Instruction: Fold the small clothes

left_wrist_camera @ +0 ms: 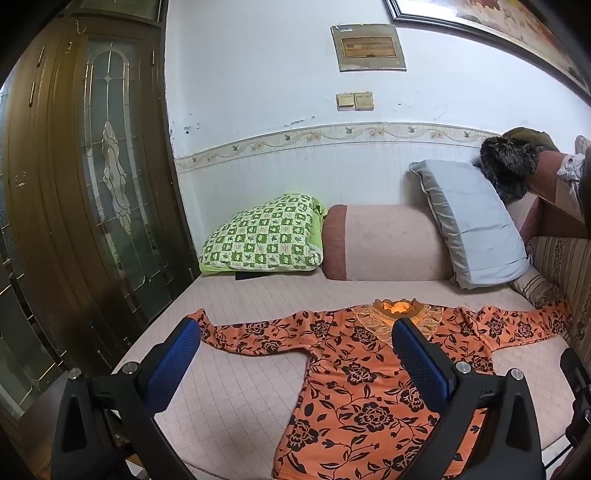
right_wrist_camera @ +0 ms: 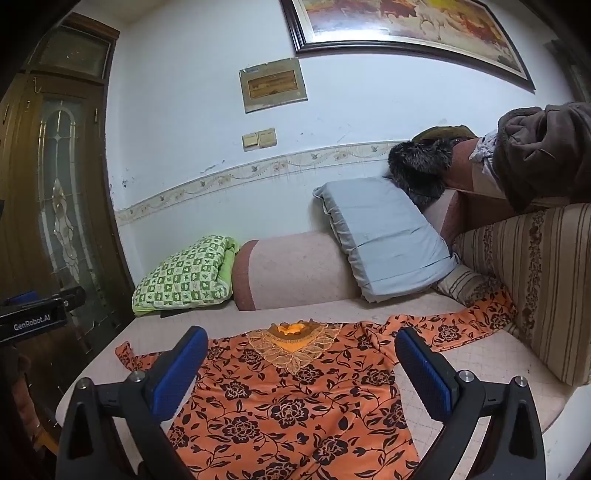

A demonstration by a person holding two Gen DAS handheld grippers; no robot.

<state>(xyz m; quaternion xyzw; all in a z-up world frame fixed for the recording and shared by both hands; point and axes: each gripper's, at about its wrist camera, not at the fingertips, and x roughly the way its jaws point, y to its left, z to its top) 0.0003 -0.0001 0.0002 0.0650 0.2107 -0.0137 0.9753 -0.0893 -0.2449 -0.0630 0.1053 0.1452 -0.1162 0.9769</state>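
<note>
One orange top (left_wrist_camera: 354, 402) with a dark flower print lies flat on the sofa seat (left_wrist_camera: 229, 373), filling the lower middle of both views, its lace collar (right_wrist_camera: 293, 349) pointing toward the wall and both sleeves spread out to the sides. Its right-hand sleeve runs up to the striped backrest (right_wrist_camera: 546, 280) at the right edge of the frame.

Two grippers are in play. The left gripper (left_wrist_camera: 297, 341) has its blue pads wide apart above the top, with nothing between them; the right gripper (right_wrist_camera: 301, 354) is likewise spread wide and holds nothing. In the right wrist view the left gripper's black body shows at the left edge.

Two cushions rest at the far end of the seat: one green checked cushion (left_wrist_camera: 264, 236) at centre left and one grey pillow (left_wrist_camera: 469, 221) leaning at centre right, with one pink bolster (left_wrist_camera: 384, 243) between them. One dark furry item (left_wrist_camera: 508, 168) sits on the backrest at upper right.

The seat is covered in pale pink quilted fabric. Behind it stands a white wall with one patterned border strip, two switch plates (left_wrist_camera: 354, 101), one small framed plaque (left_wrist_camera: 367, 46) and one large framed painting (right_wrist_camera: 410, 27) along the top. One brown door (left_wrist_camera: 85, 177) with a leaded glass panel fills the left side.
</note>
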